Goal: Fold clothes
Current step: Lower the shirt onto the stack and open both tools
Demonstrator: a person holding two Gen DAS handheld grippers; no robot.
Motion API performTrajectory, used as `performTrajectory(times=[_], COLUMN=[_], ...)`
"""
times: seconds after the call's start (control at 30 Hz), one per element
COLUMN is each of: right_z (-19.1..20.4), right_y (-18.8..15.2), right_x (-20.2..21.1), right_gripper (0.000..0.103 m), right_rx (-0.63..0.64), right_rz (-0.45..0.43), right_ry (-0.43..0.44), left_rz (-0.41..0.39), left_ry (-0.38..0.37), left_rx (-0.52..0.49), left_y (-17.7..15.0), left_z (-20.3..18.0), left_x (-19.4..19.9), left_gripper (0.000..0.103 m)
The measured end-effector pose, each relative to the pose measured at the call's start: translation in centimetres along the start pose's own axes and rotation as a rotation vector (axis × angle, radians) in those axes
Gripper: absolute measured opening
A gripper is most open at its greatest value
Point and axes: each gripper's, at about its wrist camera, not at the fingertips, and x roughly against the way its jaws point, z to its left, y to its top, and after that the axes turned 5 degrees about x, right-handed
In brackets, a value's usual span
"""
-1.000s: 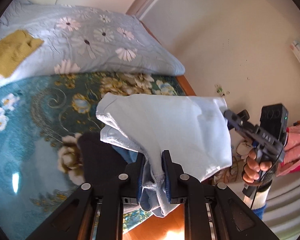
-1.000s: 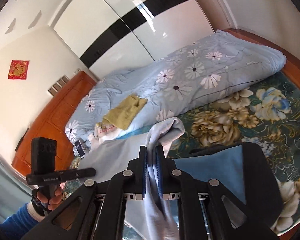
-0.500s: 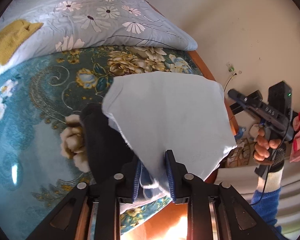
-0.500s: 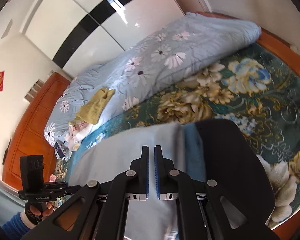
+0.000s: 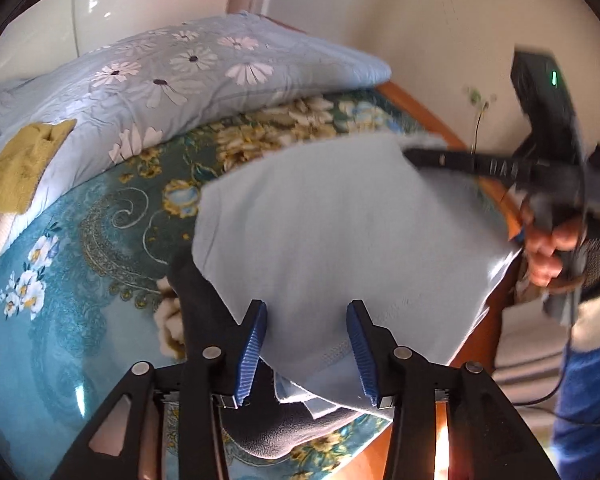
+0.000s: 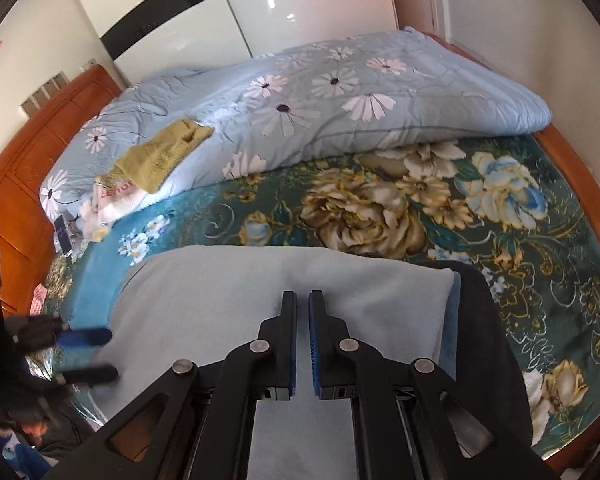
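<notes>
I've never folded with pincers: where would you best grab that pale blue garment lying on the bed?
Probably the pale blue garment by its near hem corner, coming from the bed's foot edge: there the layers end in a thin loose edge overhanging the dark garment, so fingers can slip around it.

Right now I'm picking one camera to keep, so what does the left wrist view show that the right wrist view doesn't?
Only the left wrist view: the hand gripping the right gripper, and the left gripper with jaws opening over the light blue garment.

Only the right wrist view: the wooden headboard, the glossy wardrobe, and the right gripper's nearly shut jaws.

Both: the garment, the floral bedspread, the daisy quilt, the yellow cloth.
</notes>
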Motion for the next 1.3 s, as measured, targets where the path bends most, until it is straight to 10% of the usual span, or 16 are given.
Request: performTrajectory(times=[1.3], right_z=[2.4], right_y=[-8.8], right_x=[4.2], right_gripper=[0.019], right_rx=[-0.114], right_rz=[-0.079], right_ry=[-0.007], left_rz=[-0.052], left_ry=[0.034], left_rx=[0.053], left_y=[-4.0], left_z=[0.1], left_x=[0.0], left_gripper=[0.048])
